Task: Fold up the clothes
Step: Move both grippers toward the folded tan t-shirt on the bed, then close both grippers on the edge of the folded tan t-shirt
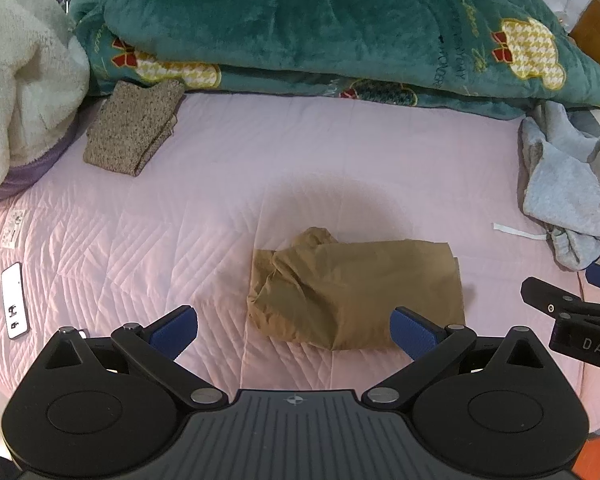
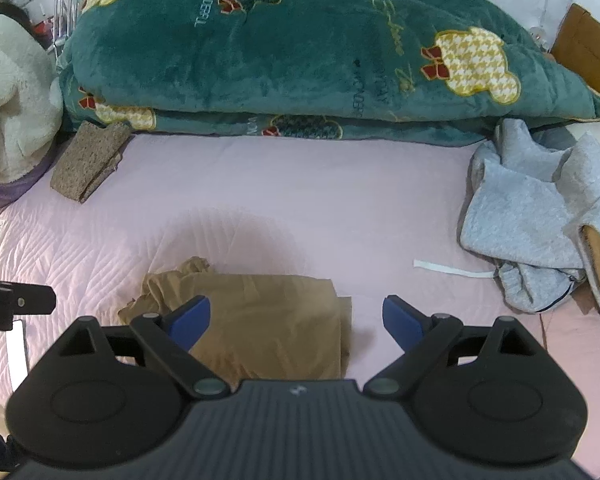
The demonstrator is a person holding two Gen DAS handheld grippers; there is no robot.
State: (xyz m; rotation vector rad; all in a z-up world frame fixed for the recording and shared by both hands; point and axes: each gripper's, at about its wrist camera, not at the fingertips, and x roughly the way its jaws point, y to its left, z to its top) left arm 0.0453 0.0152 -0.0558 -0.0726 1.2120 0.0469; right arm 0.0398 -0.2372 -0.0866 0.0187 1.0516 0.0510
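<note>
While a white remote [image 1: 15, 300] lies at the far left of the pink sheet [image 1: 300, 152], a folded speckled cloth [image 1: 134, 130] rests near the green quilt [image 1: 320, 28]. Both claws hover spread and empty, the left gripper [image 1: 294, 330] and right gripper [image 2: 296, 320] over the tan garment [image 1: 356, 292], loosely folded mid-bed. Crumpled grey clothes [image 2: 532, 216] sit at right.

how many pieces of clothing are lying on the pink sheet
3: a tan garment folded in the middle near both grippers, a speckled brown folded piece at far left by the green blanket, and a crumpled grey garment at right, possibly covering more.
</note>
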